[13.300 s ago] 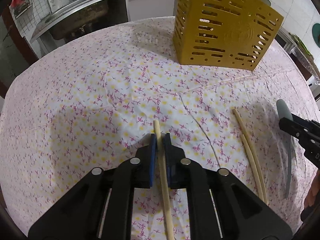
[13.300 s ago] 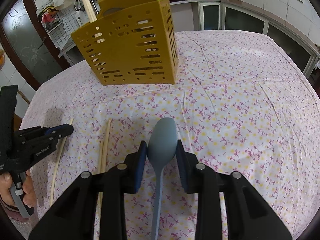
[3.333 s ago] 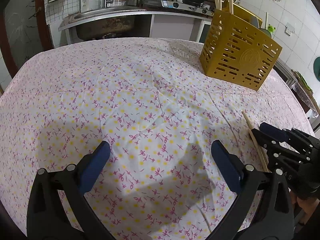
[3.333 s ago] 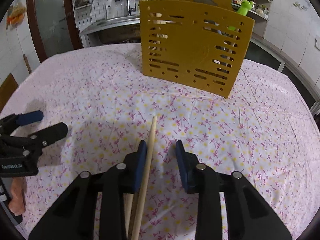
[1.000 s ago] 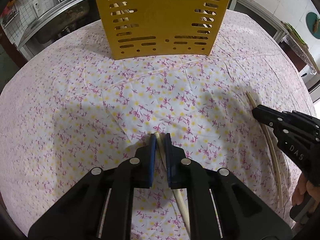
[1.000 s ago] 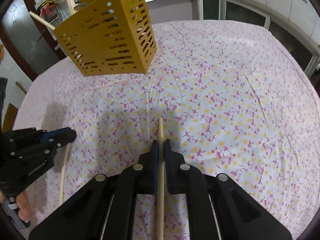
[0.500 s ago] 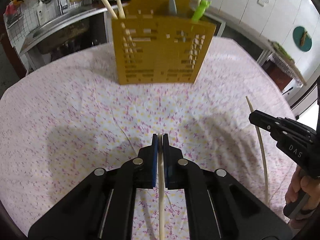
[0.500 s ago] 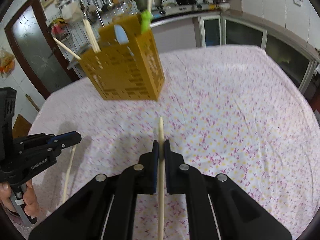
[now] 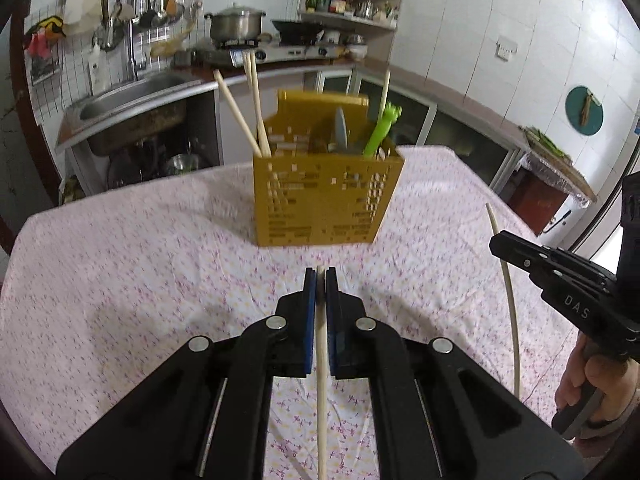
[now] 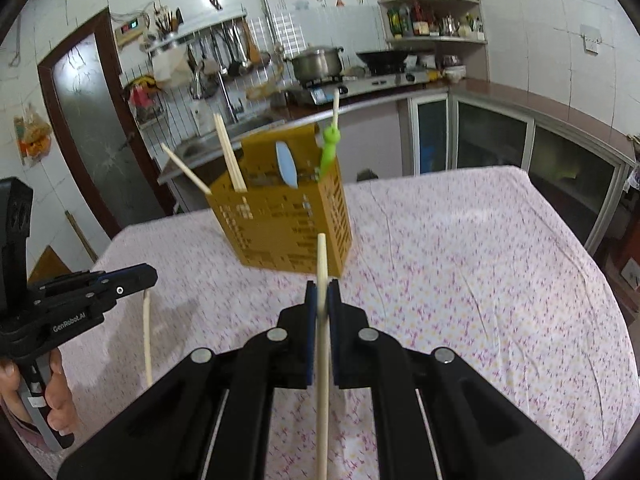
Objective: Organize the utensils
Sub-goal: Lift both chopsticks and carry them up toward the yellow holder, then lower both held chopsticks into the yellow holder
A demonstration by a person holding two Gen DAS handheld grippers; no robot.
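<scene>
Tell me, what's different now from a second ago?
Both grippers, left and right, lifted their pale wooden chopsticks off the flowery pink tablecloth. Each stays clamped shut. The yellow slotted utensil holder hasn't moved.

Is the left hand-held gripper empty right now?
No, the left hand-held gripper is shut on a chopstick that runs between its blue pads, in front of the yellow utensil holder.

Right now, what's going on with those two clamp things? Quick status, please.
Left gripper shut on chopstick. Right gripper shut on second chopstick. Yellow holder ahead, path open.
</scene>
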